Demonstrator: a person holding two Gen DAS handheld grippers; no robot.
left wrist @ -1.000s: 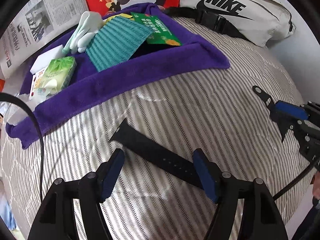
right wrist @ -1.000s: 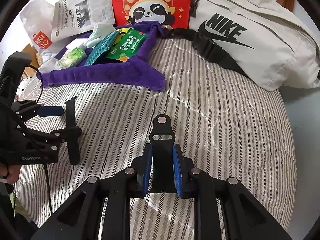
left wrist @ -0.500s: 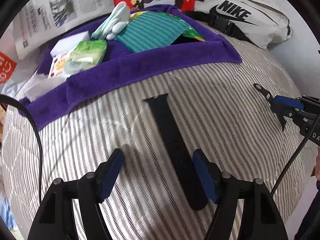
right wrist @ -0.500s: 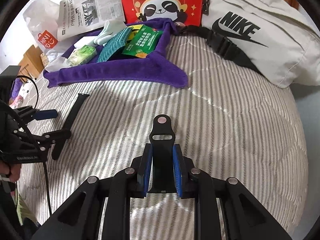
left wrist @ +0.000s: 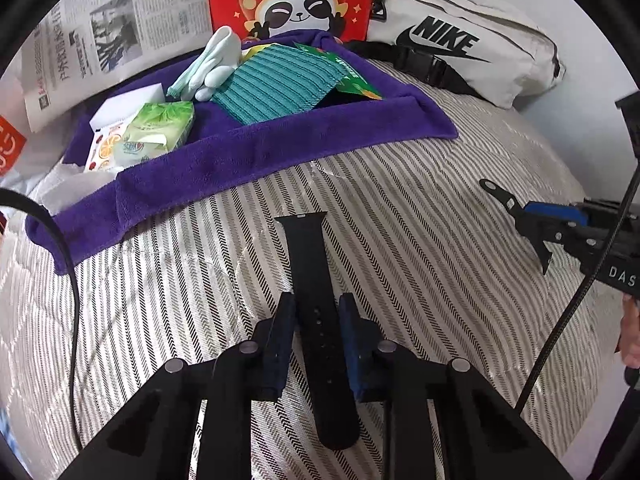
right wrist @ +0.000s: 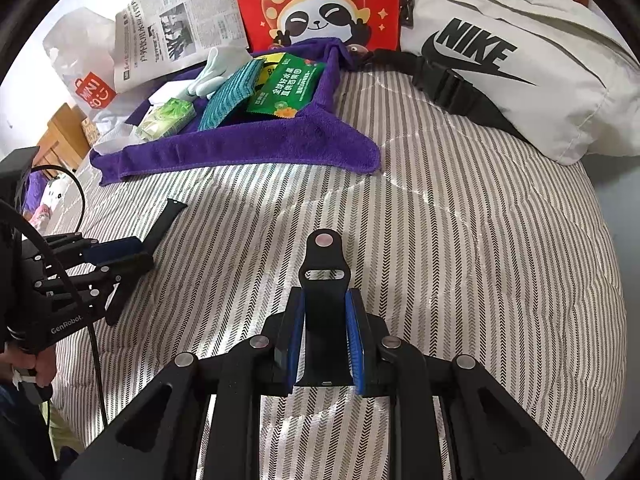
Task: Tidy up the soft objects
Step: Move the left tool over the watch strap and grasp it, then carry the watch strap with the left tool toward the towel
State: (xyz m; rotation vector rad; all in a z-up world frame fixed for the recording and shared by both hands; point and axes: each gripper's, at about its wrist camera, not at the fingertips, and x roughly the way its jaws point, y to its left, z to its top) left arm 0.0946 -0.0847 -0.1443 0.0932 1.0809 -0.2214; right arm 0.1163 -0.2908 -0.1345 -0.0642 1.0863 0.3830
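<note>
Left tongs (left wrist: 316, 320) now closed round flat black holed strap (left wrist: 316, 304)

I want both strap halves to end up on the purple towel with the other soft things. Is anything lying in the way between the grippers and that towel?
Nothing visible does. The left gripper has closed on the long strap and the right gripper on the short strap. Between each and the purple towel lies only bare striped quilt.
</note>
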